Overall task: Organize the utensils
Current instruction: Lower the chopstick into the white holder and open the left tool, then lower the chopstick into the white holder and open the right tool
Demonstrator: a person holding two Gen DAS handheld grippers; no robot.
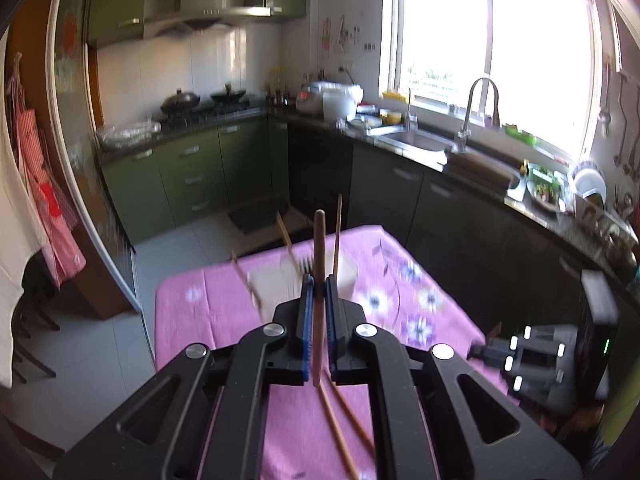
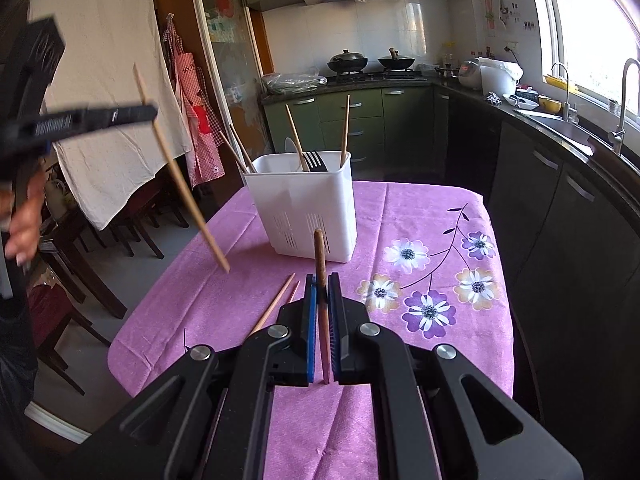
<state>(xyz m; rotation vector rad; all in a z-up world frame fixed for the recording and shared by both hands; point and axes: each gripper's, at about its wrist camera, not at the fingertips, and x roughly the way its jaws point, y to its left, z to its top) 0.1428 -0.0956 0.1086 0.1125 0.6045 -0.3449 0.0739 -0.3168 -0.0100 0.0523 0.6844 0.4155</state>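
Left wrist view: the left gripper is closed on a single chopstick, which is clamped between the blue pads and stands up past the fingertips toward 12 o'clock. The main risk is judged to be a miss at the white utensil holder, which lies just beyond the fingertips at 11 to 12 o'clock and is heavily blurred. If the stick is lowered off line, the rim or the chopsticks already leaning inside could be struck and the light holder tipped over on the purple floral tablecloth. Two more chopsticks are seen on the cloth below the jaws at 6 o'clock, and the right gripper is glimpsed at 4 o'clock.

Right wrist view: the right gripper is closed on a darker chopstick, gripped between its pads and pointing to 12 o'clock. The utensil holder stands directly ahead at 12 o'clock, near but apart from the stick's tip, holding several chopsticks, a black fork and what appears to be a white spoon. The left gripper is seen at 10 o'clock with its pale chopstick slanting down, the lower end just above the cloth. A collision between the two grippers is possible if both approach the holder together. A slip of a thin stick in the pads is also conceivable. Two loose chopsticks lie at 11 o'clock beside the jaws.
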